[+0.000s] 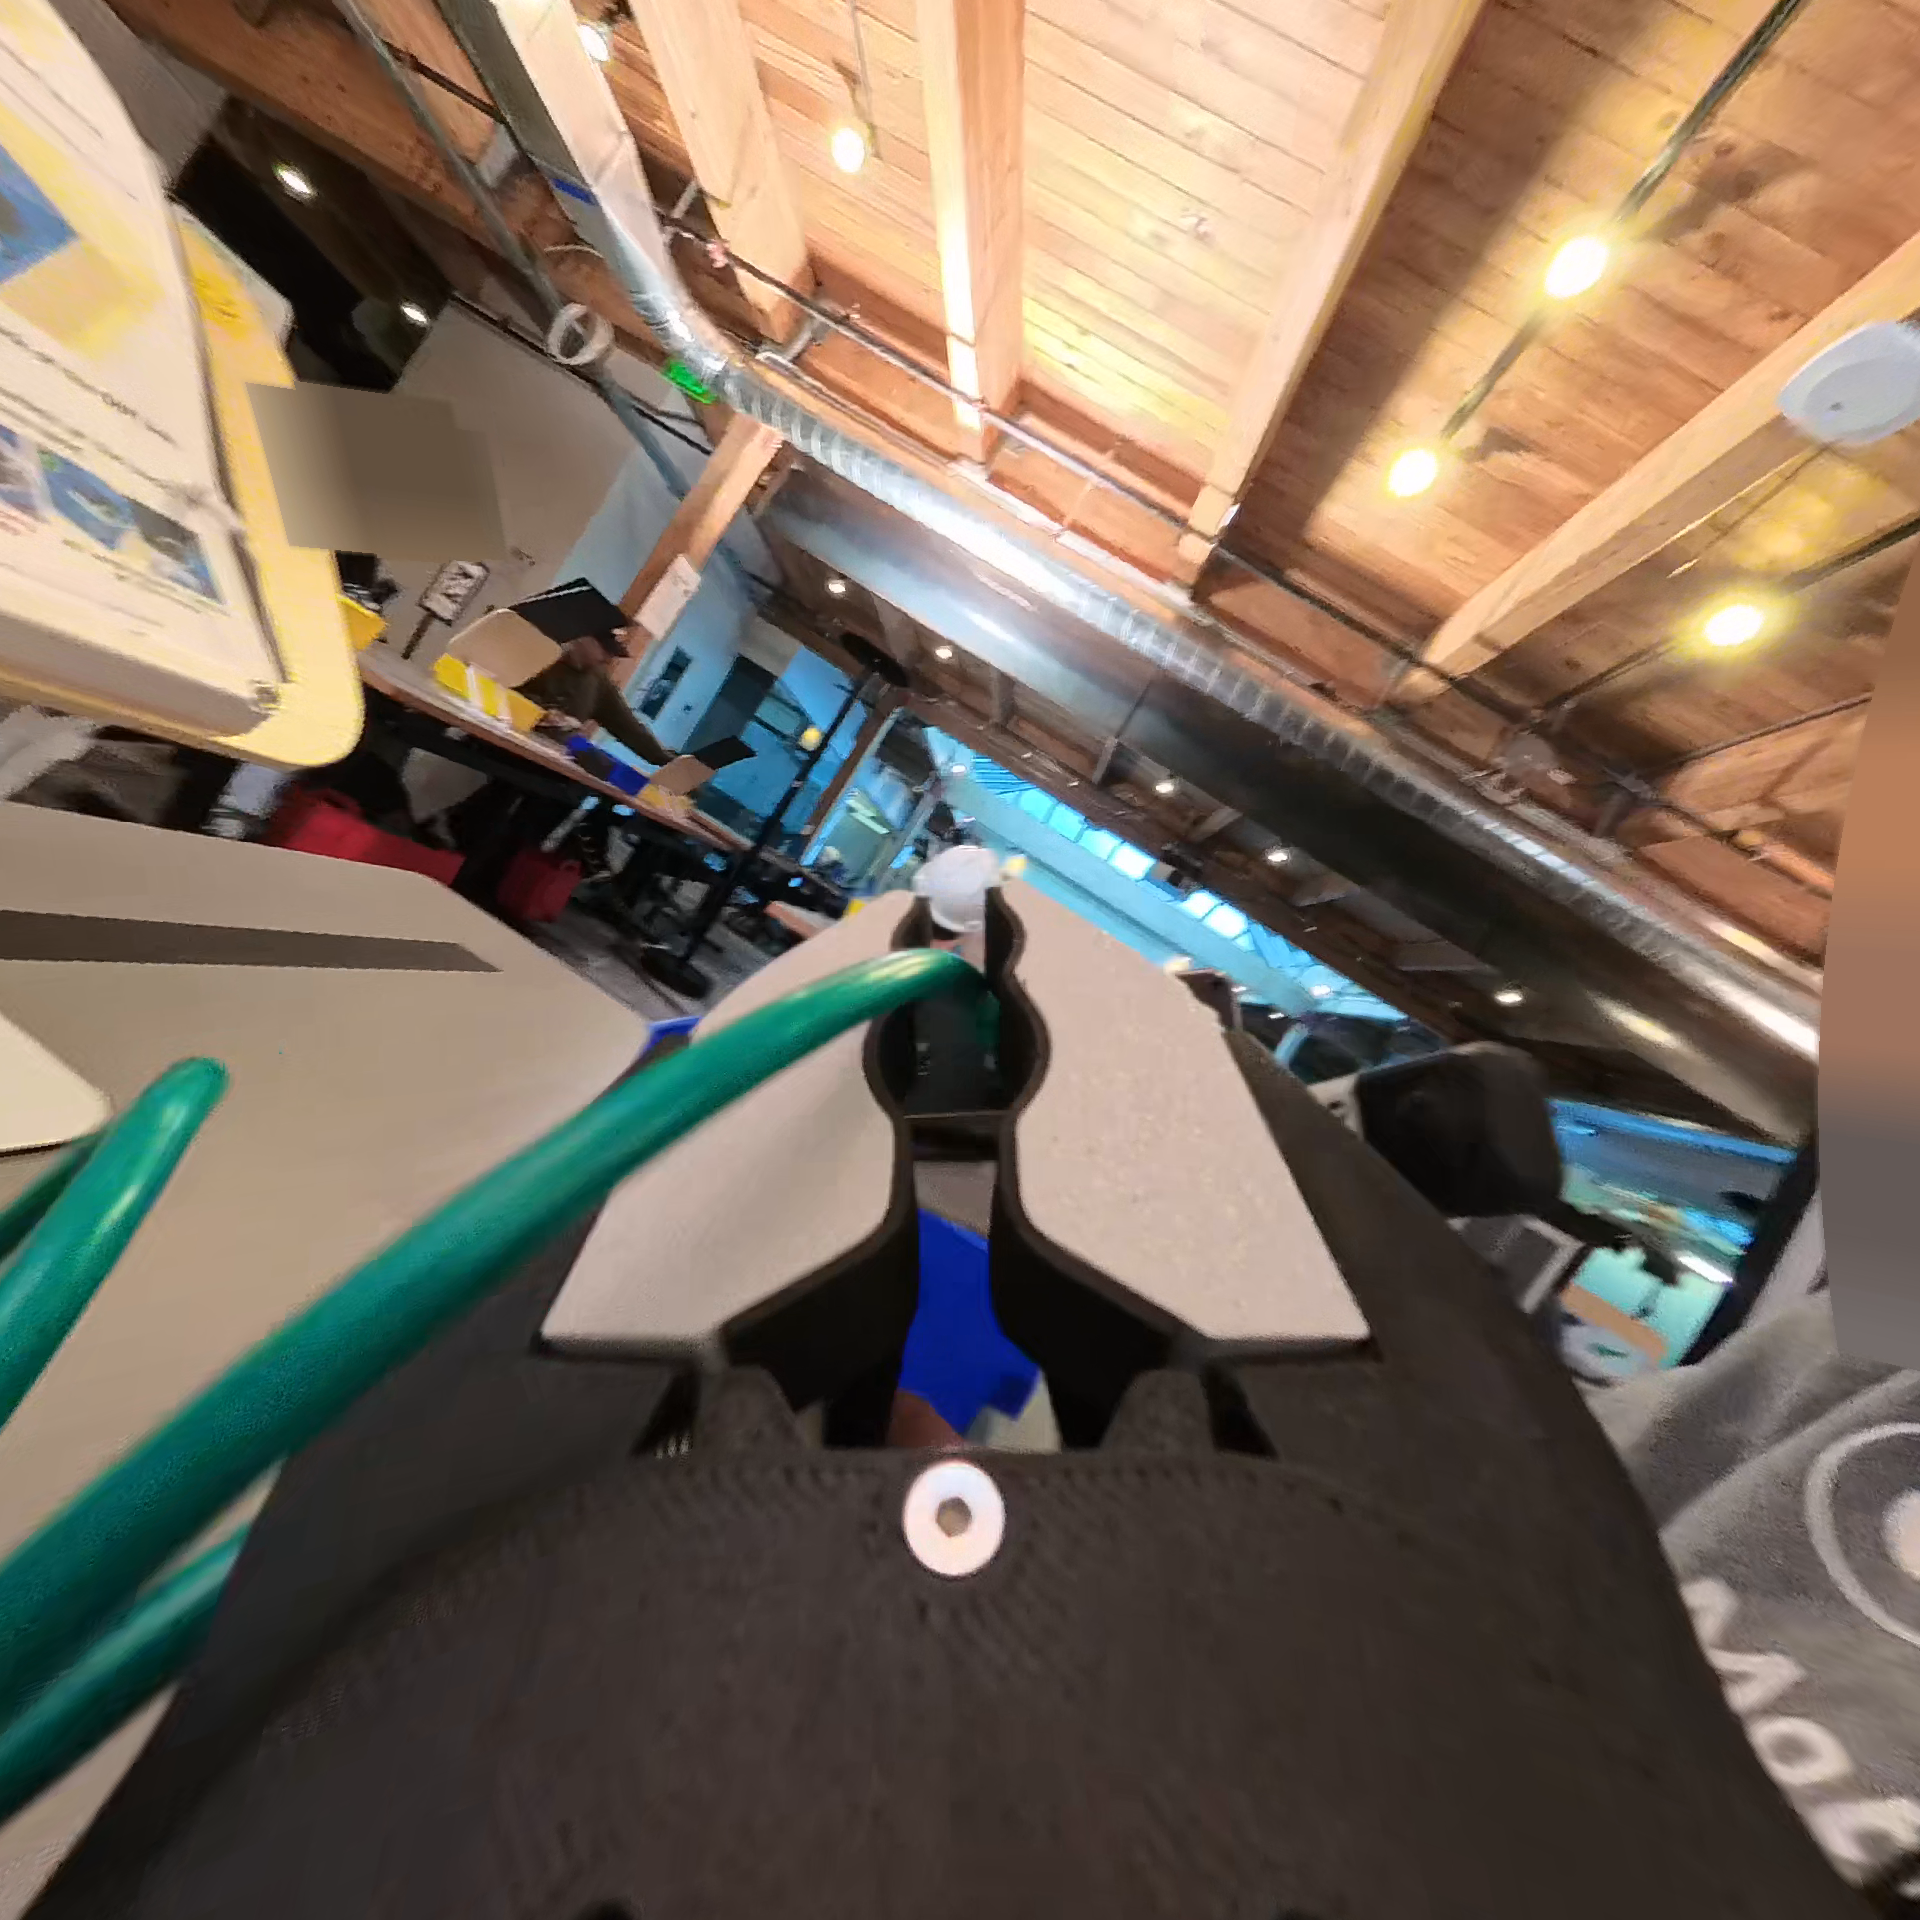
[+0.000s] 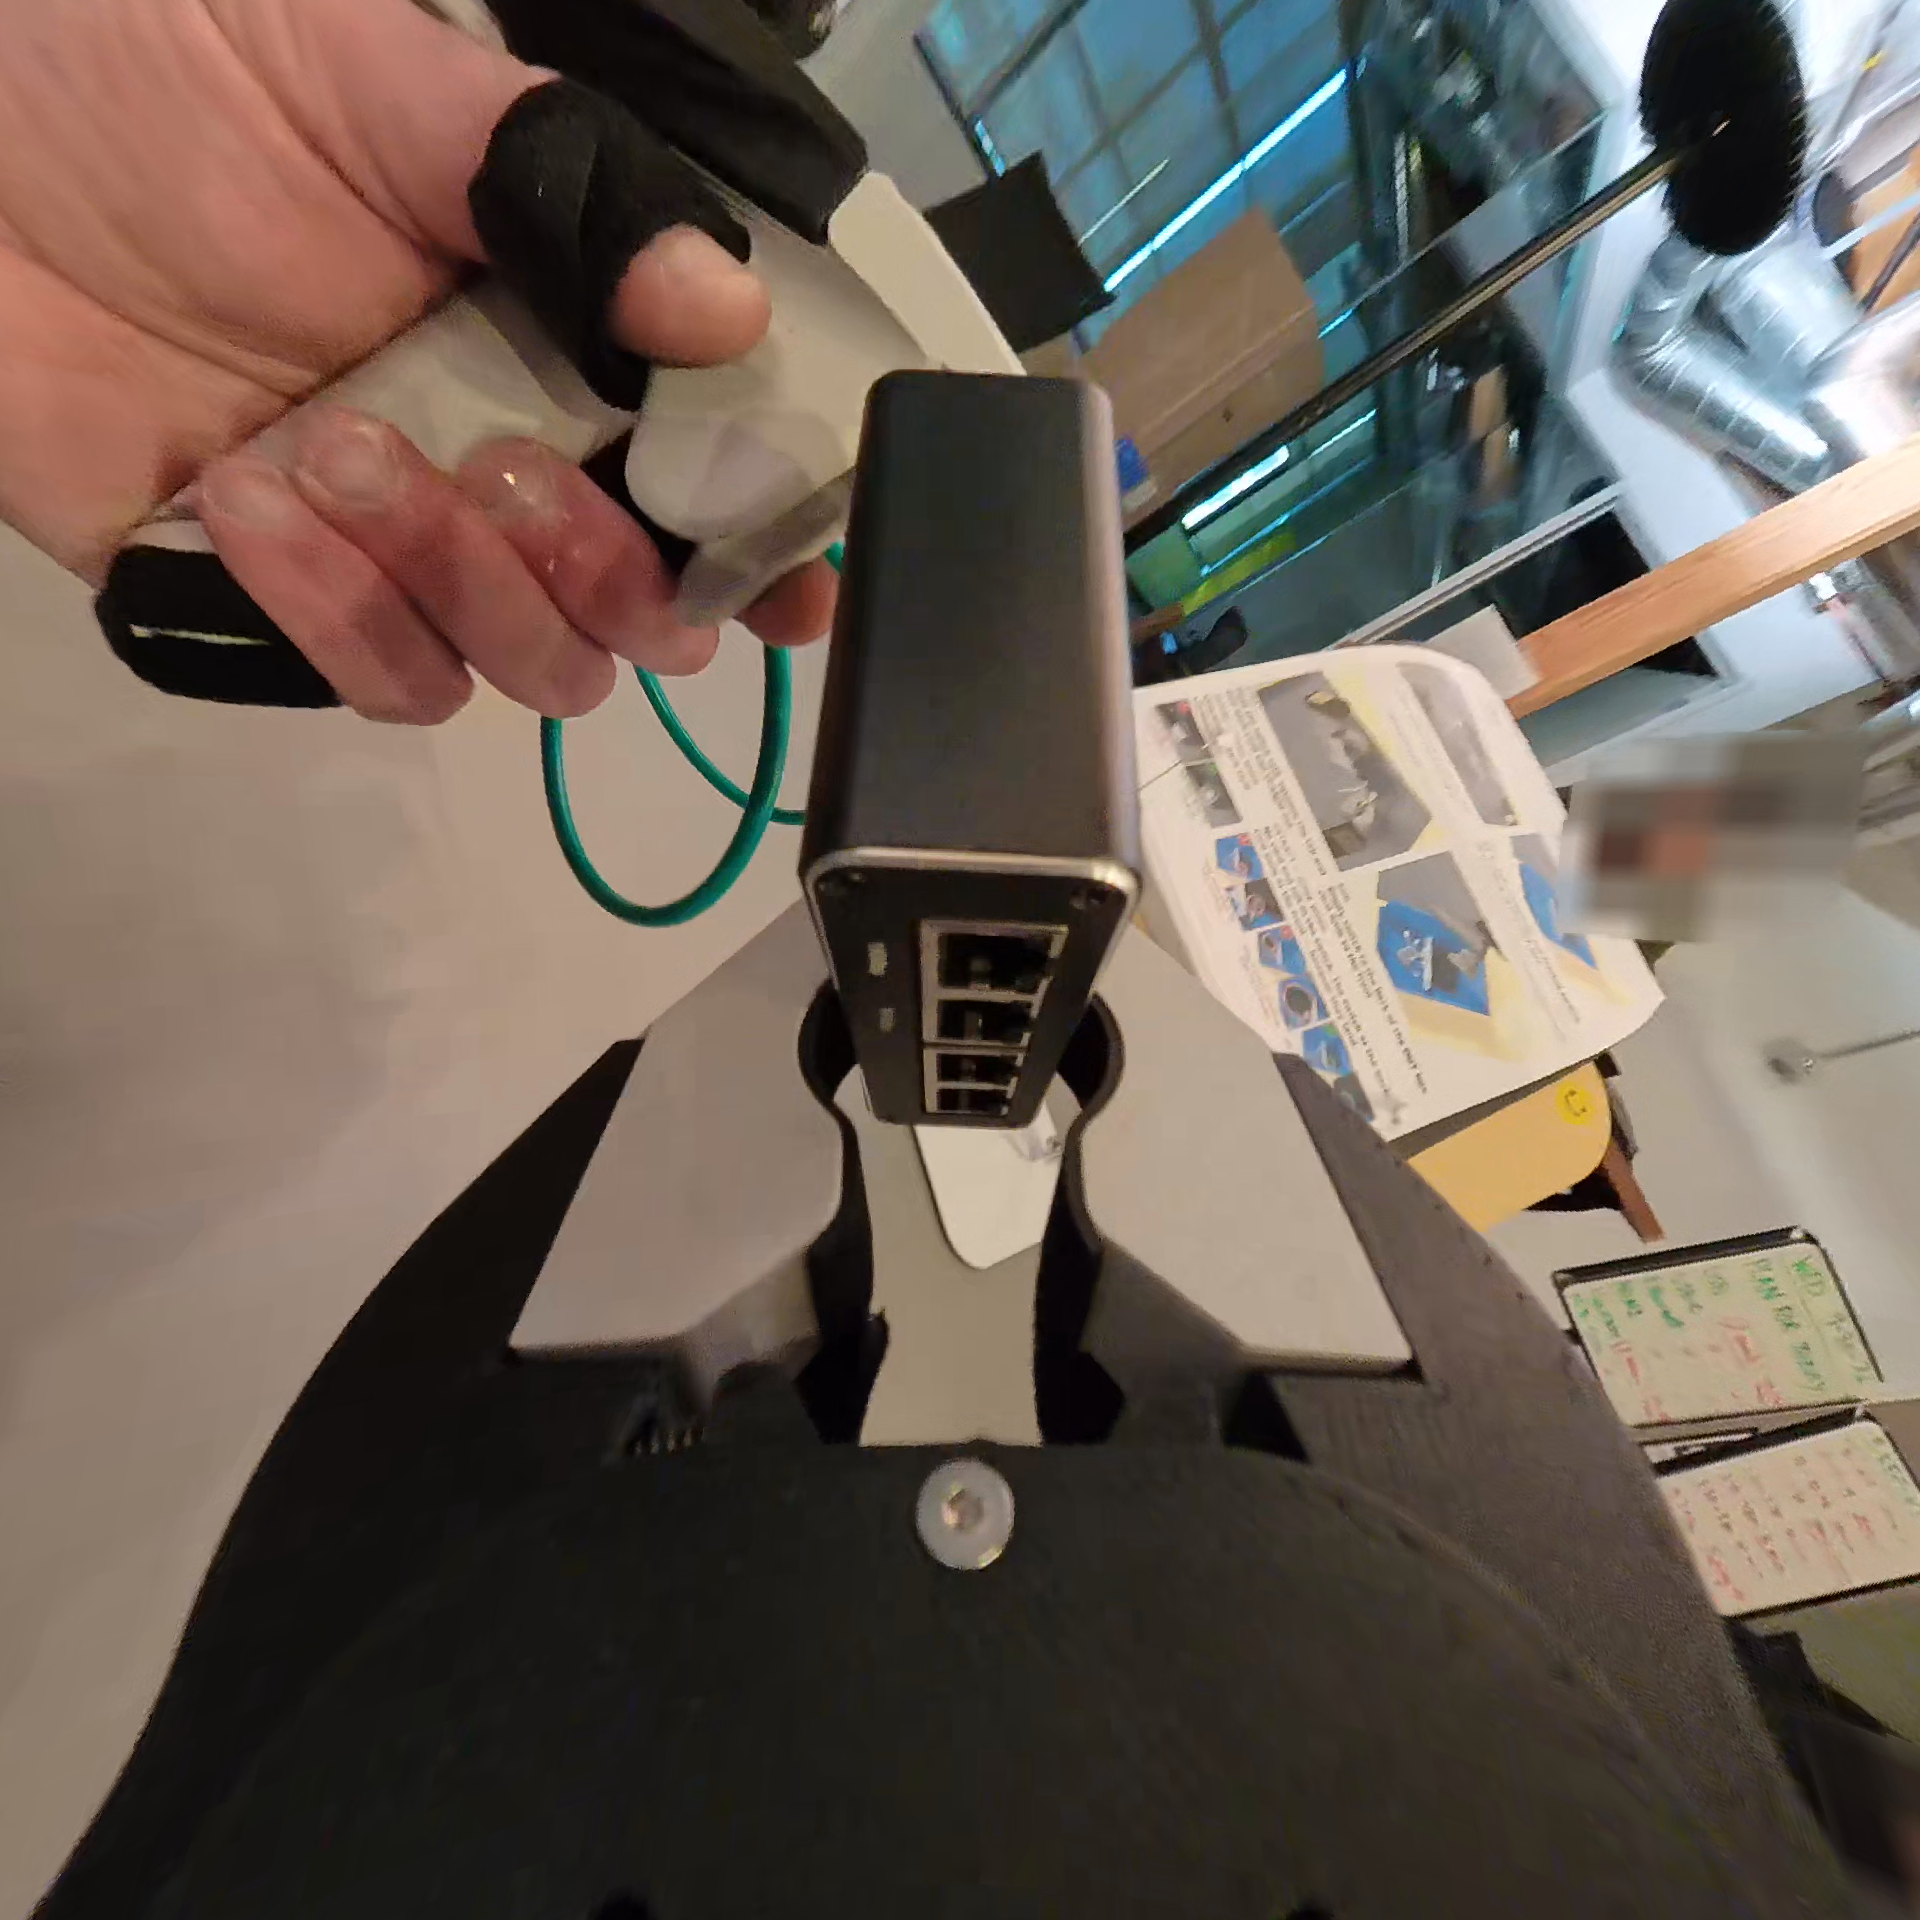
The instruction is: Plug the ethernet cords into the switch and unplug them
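the right gripper (image 2: 966,1049) is clenching the black switch (image 2: 971,675), ports facing its camera, above the bench (image 2: 260,1039). the left gripper (image 1: 961,935) is pinching the green ethernet cord (image 1: 520,1205) near its plug. aligning plug squarely with a port looks key. only the right view is showing the ports and a hand (image 2: 312,364); the left, ceiling.

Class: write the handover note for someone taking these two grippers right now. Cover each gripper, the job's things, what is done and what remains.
Left gripper: shut on the green ethernet cord near its end, pointing up at the ceiling.
Right gripper: shut on the black switch, port face toward the camera.
A hand is close beside the switch.
Done: both items picked up; all visible ports are empty.
Left: plug the cord in, then unplug it.
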A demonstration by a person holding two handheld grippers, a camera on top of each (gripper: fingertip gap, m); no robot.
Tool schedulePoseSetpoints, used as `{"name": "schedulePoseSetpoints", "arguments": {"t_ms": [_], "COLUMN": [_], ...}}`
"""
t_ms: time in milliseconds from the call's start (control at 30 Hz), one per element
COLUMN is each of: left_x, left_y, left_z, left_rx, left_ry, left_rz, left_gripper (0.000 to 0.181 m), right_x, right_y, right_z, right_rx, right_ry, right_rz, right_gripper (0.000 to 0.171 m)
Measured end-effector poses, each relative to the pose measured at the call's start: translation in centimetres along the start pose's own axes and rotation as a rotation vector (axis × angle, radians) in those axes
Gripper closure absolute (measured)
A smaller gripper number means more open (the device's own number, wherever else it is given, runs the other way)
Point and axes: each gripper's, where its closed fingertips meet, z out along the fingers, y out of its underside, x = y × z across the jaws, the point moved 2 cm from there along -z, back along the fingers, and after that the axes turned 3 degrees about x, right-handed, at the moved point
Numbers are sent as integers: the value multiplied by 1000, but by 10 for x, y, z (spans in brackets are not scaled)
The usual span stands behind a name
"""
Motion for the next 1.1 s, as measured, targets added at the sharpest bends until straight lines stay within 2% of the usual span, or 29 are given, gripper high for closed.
{"name": "schedulePoseSetpoints", "arguments": {"t_ms": [67, 167, 333, 400, 467, 533, 700, 867, 933, 1033, 1100], "left_x": [-10, -18, -35, -39, -33, -21, 0, 6, 4, 0, -1], "left_y": [8, 20, 55, 78, 89, 83, 60, 69, 76, 87, 88], "left_z": [-1, -5, -21, -35, -46, -44, -21, 0, 4, 2, 2], "left_rx": [-40, -126, -392, -585, -698, -689, -682, -799, -862, -967, -969], "left_ry": [-54, -110, -260, -325, -364, -394, -427, -337, -300, -248, -248], "left_rz": [61, 135, 251, 415, 653, 823, 1242, 1461, 1519, 1564, 1553], "left_gripper": [155, 144, 119, 116, 120, 119, 104, 108, 114, 139, 141], "right_x": [-1, -1, 5, 5, 2, -3, -18, -29, -34, -42, -42], "right_y": [7, 20, 40, 46, 54, 59, 60, 55, 53, 44, 45], "right_z": [-1, -1, -2, -2, -3, -3, -2, -6, -7, -6, -8], "right_rx": [-56, -136, -231, -268, -317, -332, -357, -348, -342, -298, -299], "right_ry": [-25, -62, -43, -50, -66, -99, -187, -259, -287, -322, -319], "right_rz": [15, 52, 79, 76, 73, 65, 50, 6, -8, -21, -42], "right_gripper": [141, 141, 141, 141, 141, 141, 141, 141, 141, 141, 140]}}
